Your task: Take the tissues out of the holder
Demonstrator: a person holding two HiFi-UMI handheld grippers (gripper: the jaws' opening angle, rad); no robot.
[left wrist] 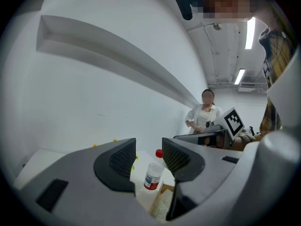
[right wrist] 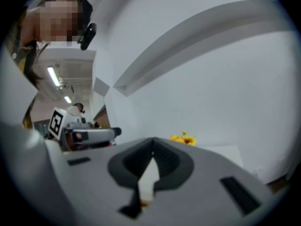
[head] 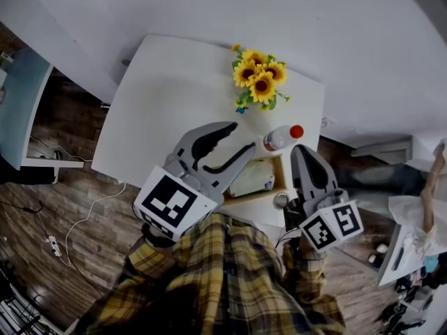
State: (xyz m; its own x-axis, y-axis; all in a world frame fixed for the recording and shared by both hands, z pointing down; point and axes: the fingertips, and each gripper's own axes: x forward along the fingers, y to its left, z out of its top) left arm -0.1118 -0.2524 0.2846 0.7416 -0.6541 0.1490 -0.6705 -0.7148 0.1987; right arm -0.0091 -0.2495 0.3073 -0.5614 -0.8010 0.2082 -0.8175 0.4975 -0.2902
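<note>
A pack of tissues lies in a low wooden holder near the front edge of the white table. My left gripper hangs above the holder's left side. Its jaws stand apart, with nothing between them. In the left gripper view this gripper looks down on the tissues and the holder's rim. My right gripper stands at the holder's right end. Its jaws meet at the tips, and no object shows in them.
A clear bottle with a red cap stands just behind the holder. A bunch of sunflowers sits at the table's far side. A person in white stands in the background. Cables and a power strip lie on the wooden floor.
</note>
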